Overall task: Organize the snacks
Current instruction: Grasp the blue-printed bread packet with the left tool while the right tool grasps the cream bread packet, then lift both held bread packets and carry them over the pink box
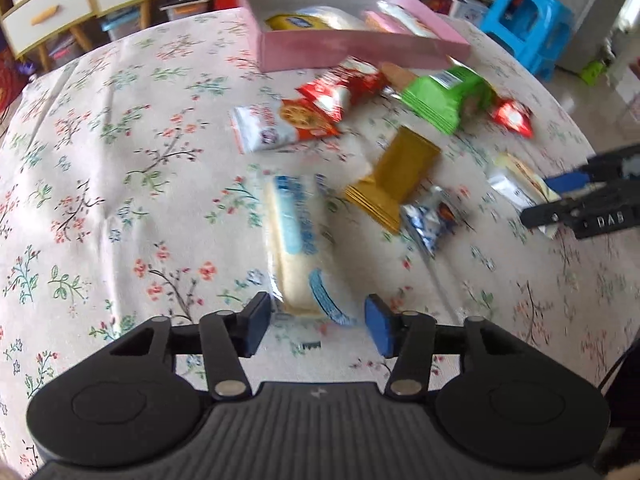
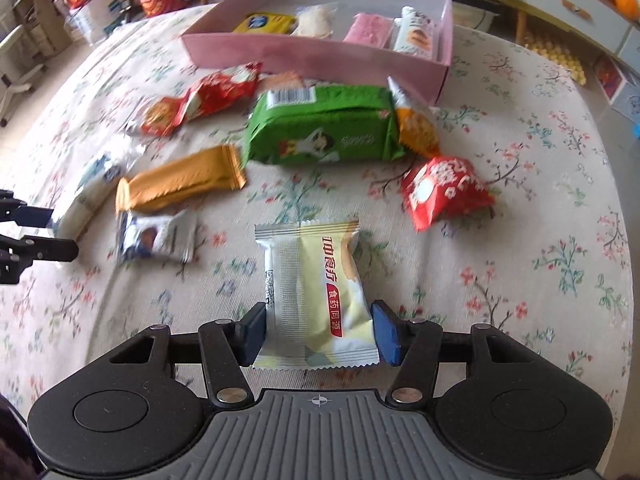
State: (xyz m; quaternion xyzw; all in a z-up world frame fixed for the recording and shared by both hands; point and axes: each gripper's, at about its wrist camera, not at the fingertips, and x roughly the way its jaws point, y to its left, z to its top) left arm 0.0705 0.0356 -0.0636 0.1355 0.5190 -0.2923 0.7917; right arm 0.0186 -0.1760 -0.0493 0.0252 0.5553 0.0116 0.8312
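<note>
Pink box (image 2: 312, 54) is already holding four snacks ahead of the fingers, while the right gripper (image 2: 320, 334) is pinching a cream packet (image 2: 316, 296), the left gripper (image 1: 318, 326) is straddling a white-blue bar (image 1: 300, 240), and many wrappers are awaiting sorting.

- One pink box (image 2: 312, 54), four snack packets inside.
- Nine loose snack packets: three red, one green (image 2: 320, 130), one gold (image 2: 180, 180), four pale.
</note>
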